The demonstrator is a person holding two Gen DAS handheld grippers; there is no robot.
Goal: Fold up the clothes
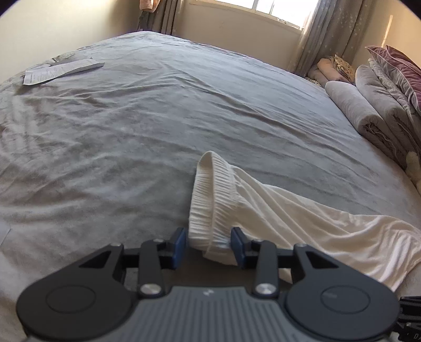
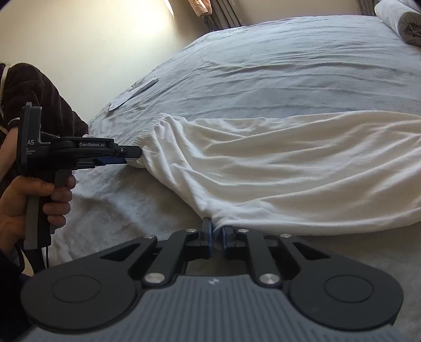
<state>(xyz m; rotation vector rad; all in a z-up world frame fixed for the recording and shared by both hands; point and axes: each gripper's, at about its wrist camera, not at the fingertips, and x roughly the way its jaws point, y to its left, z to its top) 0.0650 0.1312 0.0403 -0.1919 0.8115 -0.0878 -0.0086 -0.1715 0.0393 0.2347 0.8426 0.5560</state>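
You had one white piece of clothing [image 2: 276, 168] on one big bed [image 1: 147, 126]. You held two grippers, the left gripper [image 1: 209, 247] and the right gripper [image 2: 216, 238], and each one had two fingers. One hand [image 2: 31, 207] of yours showed. One sheet of paper [image 1: 59, 71] lay on the bed. At the far side sat one pile of rolled blankets [image 1: 368, 105]. There was one window [image 1: 265, 8], with two curtains [image 1: 331, 34] beside it.

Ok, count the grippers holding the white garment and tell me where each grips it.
2. The left gripper has the ribbed waistband of the white garment between its pads; the right gripper pinches the garment's near edge, closer to the bed's front.
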